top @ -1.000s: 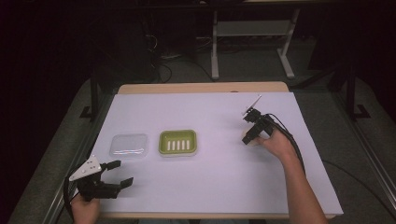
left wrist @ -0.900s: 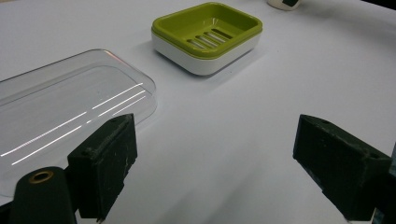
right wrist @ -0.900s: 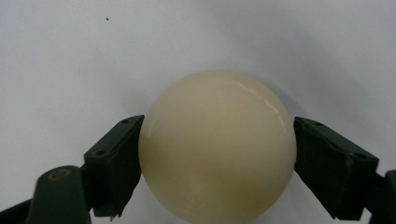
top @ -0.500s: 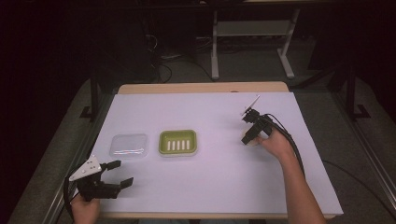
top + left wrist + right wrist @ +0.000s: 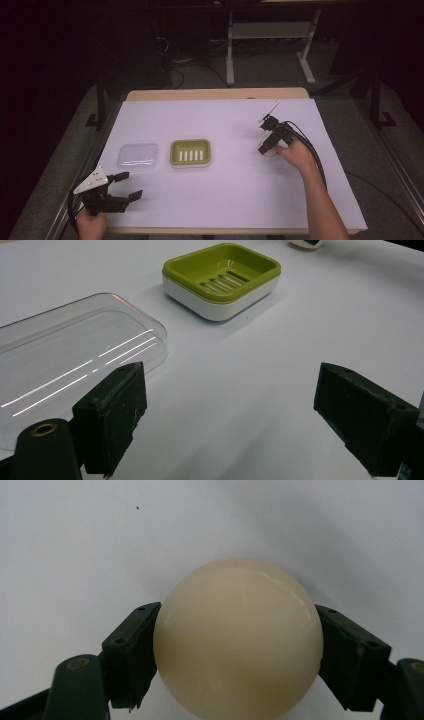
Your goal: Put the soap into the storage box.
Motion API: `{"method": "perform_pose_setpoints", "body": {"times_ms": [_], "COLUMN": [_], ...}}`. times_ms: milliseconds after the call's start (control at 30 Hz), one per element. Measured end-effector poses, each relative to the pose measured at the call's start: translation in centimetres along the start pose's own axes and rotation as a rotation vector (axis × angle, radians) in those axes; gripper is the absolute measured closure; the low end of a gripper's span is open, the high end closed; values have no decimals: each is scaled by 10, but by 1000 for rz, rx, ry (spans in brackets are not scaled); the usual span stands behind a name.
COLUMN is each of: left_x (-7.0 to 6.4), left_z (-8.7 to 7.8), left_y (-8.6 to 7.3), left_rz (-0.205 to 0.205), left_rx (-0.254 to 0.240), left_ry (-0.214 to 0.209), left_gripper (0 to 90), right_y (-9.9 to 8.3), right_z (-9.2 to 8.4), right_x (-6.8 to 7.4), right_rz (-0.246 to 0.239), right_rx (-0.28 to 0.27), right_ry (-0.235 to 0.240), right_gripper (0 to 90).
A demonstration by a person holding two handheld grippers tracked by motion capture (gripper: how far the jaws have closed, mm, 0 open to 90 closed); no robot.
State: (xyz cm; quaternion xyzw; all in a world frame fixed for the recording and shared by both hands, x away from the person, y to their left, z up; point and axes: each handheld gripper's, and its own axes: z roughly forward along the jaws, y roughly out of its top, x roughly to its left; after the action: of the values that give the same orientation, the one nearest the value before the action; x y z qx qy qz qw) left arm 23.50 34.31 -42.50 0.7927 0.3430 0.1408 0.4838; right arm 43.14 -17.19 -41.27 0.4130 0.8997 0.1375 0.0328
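Note:
A round cream soap (image 5: 237, 640) sits between the jaws of my right gripper (image 5: 237, 652), and both jaws press its sides. In the high view the right gripper (image 5: 265, 144) points down at the white table on the right, with the soap (image 5: 265, 150) showing pale under it. A green soap dish (image 5: 190, 152) with a slotted bottom stands at the table's middle and holds nothing. Left of it lies a clear plastic lid (image 5: 137, 155). My left gripper (image 5: 131, 185) rests open near the front left corner. Its jaws frame bare table, with the lid (image 5: 70, 360) and the dish (image 5: 222, 277) beyond the gripper (image 5: 235, 415).
A white sheet (image 5: 225, 200) covers the table. A wooden strip (image 5: 215, 94) shows along the far edge. Cables trail from the right gripper along the forearm (image 5: 320, 200). Dark floor and metal frame legs (image 5: 230, 45) lie beyond the table.

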Motion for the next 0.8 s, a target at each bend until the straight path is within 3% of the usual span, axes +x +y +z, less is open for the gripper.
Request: {"method": "perform_pose_setpoints", "body": {"times_ms": [300,800], "left_x": [0,0], "left_z": [0,0], "left_y": [0,0], "left_rz": [-3,-2], "left_rx": [-3,-3], "left_ry": [1,2], "left_gripper": [128,128], "right_y": [-3,10], "right_z": [-8,-32], "right_x": [1,13], "right_rz": [16,-40], "right_rx": [-12,-55], "right_ry": [14,31], "right_gripper": [239,239]}}
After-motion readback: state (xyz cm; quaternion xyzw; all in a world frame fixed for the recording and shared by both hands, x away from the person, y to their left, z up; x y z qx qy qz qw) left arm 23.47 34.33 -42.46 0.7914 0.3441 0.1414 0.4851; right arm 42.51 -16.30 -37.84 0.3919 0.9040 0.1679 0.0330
